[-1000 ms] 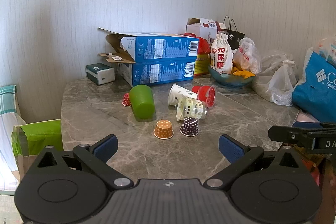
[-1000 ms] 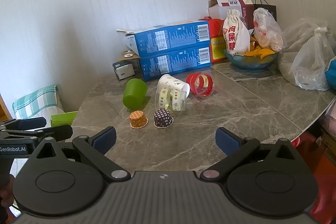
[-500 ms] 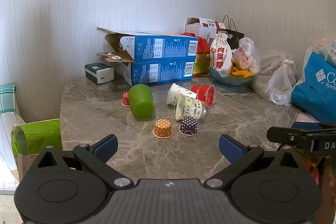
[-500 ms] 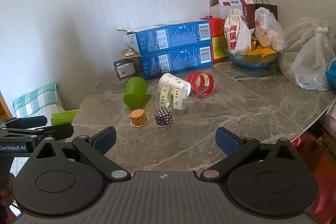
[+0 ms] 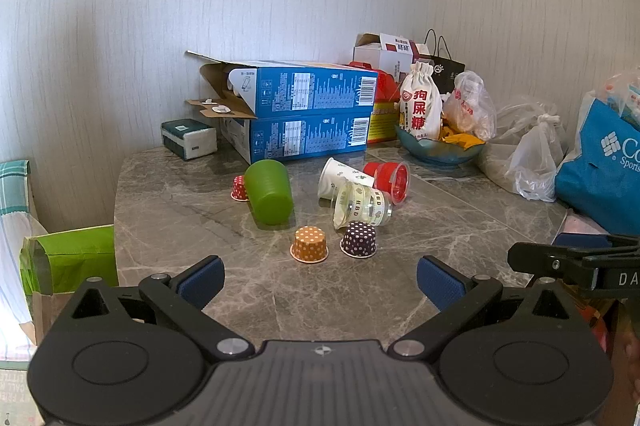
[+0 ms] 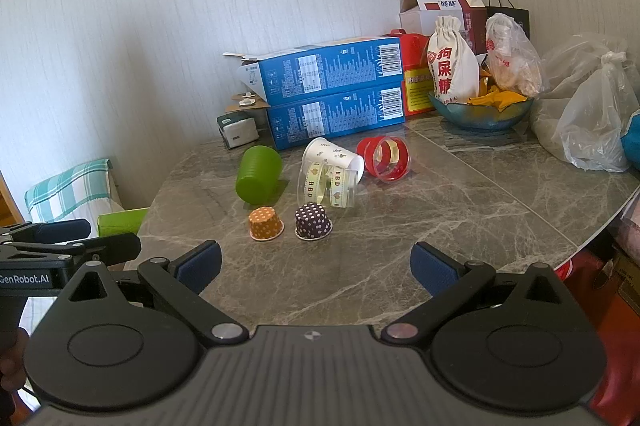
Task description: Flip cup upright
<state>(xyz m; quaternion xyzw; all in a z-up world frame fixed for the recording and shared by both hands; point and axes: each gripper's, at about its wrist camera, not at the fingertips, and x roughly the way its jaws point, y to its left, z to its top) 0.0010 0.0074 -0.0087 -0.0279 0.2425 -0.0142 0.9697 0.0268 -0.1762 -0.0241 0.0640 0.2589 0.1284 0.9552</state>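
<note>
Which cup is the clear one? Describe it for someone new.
Start at the stacked blue boxes by the wall, then come forward past the white paper cup. The clear cup lies on its side just behind the purple dotted cup; only it has "HBD" ribbon inside.

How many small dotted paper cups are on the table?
3: the orange dotted cup and the dark dotted cup side by side in front, the red dotted cup partly hidden behind the green cup. More may be hidden.
</note>
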